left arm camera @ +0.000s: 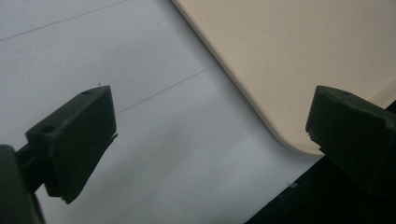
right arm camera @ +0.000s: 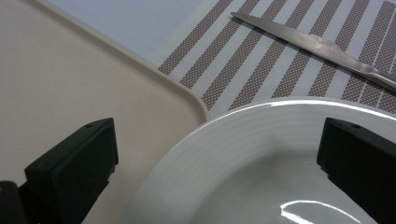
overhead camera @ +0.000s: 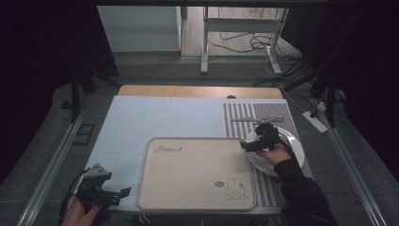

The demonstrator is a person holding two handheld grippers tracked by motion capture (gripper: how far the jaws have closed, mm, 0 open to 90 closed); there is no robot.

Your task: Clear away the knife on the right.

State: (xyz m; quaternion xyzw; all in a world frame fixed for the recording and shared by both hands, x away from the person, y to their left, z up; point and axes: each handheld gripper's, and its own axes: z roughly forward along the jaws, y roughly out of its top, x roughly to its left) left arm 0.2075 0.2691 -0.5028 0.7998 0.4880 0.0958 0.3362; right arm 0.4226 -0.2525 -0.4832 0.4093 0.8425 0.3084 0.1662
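A beige tray (overhead camera: 197, 174) with a rabbit drawing lies in the middle of the table. To its right, a white plate (overhead camera: 295, 141) rests on a striped placemat (overhead camera: 240, 117), and a metal knife (overhead camera: 256, 120) lies just beyond the plate. My right gripper (overhead camera: 248, 144) hovers open over the plate's left rim, pointing toward the tray. In the right gripper view the plate rim (right arm camera: 261, 135) runs between the spread jaws, with the tray (right arm camera: 70, 79) at the left and the knife (right arm camera: 317, 44) ahead. My left gripper (overhead camera: 123, 193) is open and empty by the tray's front left corner (left arm camera: 289, 56).
A pale blue mat (overhead camera: 160, 117) covers the table to the left of the tray and behind it. The table's front edge is right beside my left gripper (left arm camera: 210, 126). Beyond the table are metal frame legs and cables (overhead camera: 244, 42) on the floor.
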